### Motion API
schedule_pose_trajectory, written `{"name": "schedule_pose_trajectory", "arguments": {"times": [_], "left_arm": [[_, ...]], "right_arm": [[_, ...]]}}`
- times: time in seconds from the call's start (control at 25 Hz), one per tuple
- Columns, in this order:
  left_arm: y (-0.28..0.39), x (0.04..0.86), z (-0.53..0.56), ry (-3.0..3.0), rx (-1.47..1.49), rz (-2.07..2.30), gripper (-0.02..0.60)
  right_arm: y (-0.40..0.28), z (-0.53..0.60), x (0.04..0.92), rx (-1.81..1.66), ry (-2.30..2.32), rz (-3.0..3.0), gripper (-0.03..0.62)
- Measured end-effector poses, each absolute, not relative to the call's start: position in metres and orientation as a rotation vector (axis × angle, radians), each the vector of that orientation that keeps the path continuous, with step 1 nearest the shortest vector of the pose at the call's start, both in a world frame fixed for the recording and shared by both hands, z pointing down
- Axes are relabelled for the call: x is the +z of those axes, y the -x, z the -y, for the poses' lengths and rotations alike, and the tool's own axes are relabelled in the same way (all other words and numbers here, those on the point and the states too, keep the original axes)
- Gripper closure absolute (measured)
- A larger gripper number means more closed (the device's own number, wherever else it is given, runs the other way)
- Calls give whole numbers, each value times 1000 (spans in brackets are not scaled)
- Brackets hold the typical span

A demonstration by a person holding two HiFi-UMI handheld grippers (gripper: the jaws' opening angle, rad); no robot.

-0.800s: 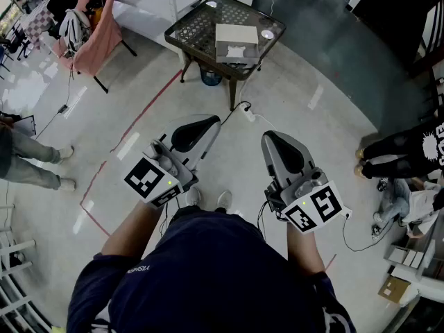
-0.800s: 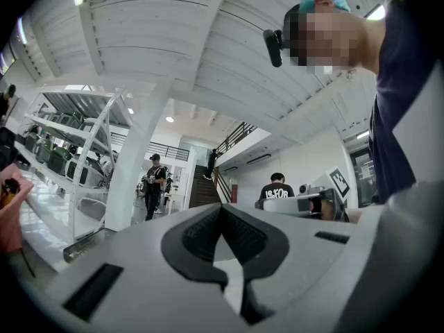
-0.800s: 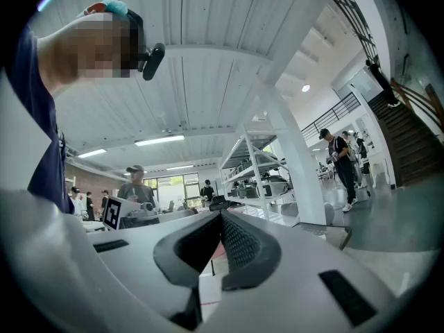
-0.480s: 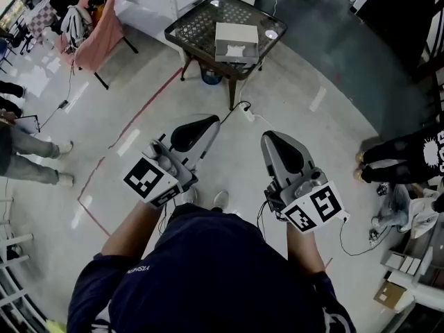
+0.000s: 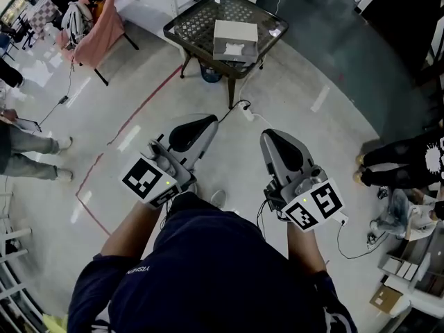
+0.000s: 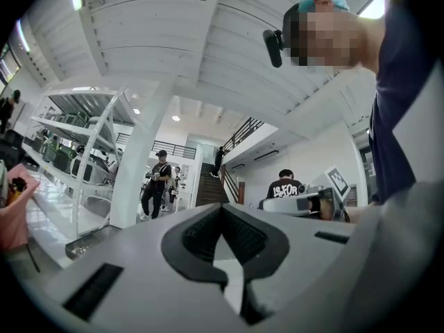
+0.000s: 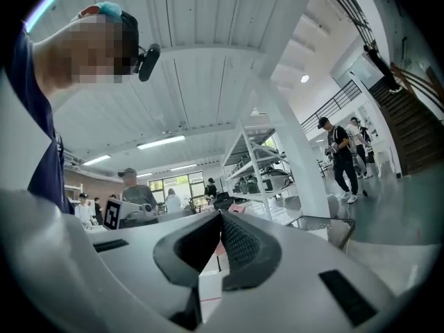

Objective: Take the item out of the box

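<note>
A white cardboard box [image 5: 235, 40] sits on a dark mesh-topped table [image 5: 198, 23] at the top middle of the head view, well ahead of me. My left gripper [image 5: 210, 121] and right gripper [image 5: 268, 136] are held side by side over the floor, both pointing toward the table and far short of it. Both are shut with nothing between their jaws. In the left gripper view the left gripper's [image 6: 222, 210] black pads meet at the tip. In the right gripper view the right gripper's [image 7: 220, 217] pads meet too, and the table's edge [image 7: 326, 222] shows beyond them.
A pink-draped stand [image 5: 97, 26] is at the top left. A red tape line [image 5: 132, 120] crosses the floor. A cable and power strip [image 5: 248, 111] lie in front of the table. People stand at the left edge [image 5: 21, 151] and sit at the right [image 5: 406, 161].
The table and box have shifted slightly in the head view as I step forward. The people at the left have moved. Both grippers keep their pose and stay shut.
</note>
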State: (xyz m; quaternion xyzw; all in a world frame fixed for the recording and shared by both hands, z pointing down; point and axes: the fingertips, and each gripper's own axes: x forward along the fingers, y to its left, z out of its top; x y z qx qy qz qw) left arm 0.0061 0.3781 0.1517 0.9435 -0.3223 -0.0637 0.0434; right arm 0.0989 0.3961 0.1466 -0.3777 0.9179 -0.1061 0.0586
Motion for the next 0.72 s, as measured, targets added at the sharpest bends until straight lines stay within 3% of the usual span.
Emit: {"name": "schedule_pose_trajectory", "arguments": {"times": [0.72], "left_arm": [[5,180,-255,-2844,-180,951,575]], "right_arm": [[-88,-280,176,-406,1187,-2785,569]]}}
